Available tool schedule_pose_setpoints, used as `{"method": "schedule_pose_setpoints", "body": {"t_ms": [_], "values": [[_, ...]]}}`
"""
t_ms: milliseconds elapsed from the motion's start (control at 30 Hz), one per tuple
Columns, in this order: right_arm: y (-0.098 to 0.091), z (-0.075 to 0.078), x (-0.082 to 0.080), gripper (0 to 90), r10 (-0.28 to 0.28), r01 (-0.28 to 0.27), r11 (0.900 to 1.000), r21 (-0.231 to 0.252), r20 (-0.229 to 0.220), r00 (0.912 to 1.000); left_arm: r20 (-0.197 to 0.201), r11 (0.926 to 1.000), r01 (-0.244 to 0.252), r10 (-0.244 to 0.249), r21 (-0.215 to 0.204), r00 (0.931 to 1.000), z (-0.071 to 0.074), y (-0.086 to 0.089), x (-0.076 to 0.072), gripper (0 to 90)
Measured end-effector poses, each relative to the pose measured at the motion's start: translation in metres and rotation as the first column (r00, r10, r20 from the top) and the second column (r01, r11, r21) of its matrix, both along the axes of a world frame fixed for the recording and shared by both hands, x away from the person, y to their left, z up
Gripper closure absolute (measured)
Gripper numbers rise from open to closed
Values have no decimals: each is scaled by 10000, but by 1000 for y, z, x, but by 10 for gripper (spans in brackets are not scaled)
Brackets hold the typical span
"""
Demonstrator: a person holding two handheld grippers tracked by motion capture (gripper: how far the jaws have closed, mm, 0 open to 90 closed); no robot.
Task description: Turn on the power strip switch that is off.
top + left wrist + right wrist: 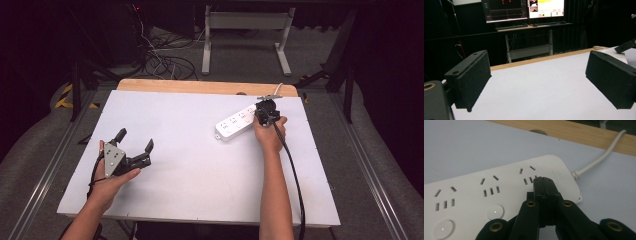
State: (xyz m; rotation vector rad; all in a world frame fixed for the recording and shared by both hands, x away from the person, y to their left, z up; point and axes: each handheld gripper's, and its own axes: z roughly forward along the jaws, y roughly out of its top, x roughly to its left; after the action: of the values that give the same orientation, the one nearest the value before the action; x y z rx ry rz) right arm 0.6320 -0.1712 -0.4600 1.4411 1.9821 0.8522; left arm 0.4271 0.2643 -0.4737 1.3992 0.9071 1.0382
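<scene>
Now: right gripper (pixel 544 182) jaws pressed together, tips on power strip (pixel 499 192), possibly touching | left gripper (pixel 134 141) wide, empty | risk: push skids strip, cord (pixel 599 157) tugs.

Beyond the right jaws, the power strip (pixel 499 192) runs off the left edge, and its cord (pixel 604 152) leaves at the top right. The closed jaws cover part of the nearest socket.
</scene>
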Motion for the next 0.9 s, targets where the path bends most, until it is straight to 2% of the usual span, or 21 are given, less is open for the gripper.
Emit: {"method": "schedule_pose_setpoints", "body": {"t_ms": [200, 333, 467, 533, 600, 633, 667, 733, 767, 800, 833, 867, 900], "values": [[0, 1, 1, 900, -5, 5, 10000, -35, -64, 10000, 11, 10000, -10, 10, 2, 10000, 0, 0, 0, 66], [2, 1, 0, 900, 36, -34, 9995, -324, 47, 10000, 1, 10000, 2, -2, 3, 10000, 0, 0, 0, 66], [0, 2, 0, 900, 50, -51, 9999, -162, -58, 10000, 8, 10000, -36, 36, 8, 10000, 0, 0, 0, 66], [-4, 4, 0, 900, 170, -169, 9998, 123, -111, 9998, -6, 10000, -54, 53, -30, 10000, 0, 1, 0, 66], [-7, 8, -4, 900, 236, -240, 9996, 155, 251, 9994, -23, 10000, -42, 42, -3, 10000, 0, 1, 1, 66], [-7, 8, -4, 900, 236, -240, 9996, 155, 251, 9994, -23, 10000, -42, 42, -3, 10000, 0, 1, 1, 66], [-9, 11, -8, 900, 373, -396, 9986, 348, 638, 9973, -31, 10000, -51, 51, -27, 10000, 0, 1, 1, 66], [-13, 22, -20, 900, 641, -721, 9959, 547, 1361, 9886, -42, 10000, -65, 65, -21, 10000, 0, 1, 1, 66], [-13, 22, -20, 900, 641, -721, 9959, 547, 1361, 9886, -35, 10000, -68, 68, -5, 10000, 0, 1, 1, 66], [-16, 29, -31, 900, 860, -1020, 9912, 844, 1760, 9806, -27, 10000, -47, 47, -1, 10000, 0, 1, 1, 67], [-16, 29, -31, 900, 860, -1020, 9912, 844, 1760, 9806, -12, 10000, -39, 39, -21, 10000, 0, 1, 0, 67], [-19, 32, -42, 900, 1064, -1264, 9875, 943, 1933, 9754, 5, 10000, 1, -1, -25, 10000, 1, 1, -1, 70], [-19, 32, -42, 900, 1064, -1264, 9875, 943, 1933, 9754, 5, 10000, 1, -1, -25, 10000, 1, 1, -1, 71]]}}
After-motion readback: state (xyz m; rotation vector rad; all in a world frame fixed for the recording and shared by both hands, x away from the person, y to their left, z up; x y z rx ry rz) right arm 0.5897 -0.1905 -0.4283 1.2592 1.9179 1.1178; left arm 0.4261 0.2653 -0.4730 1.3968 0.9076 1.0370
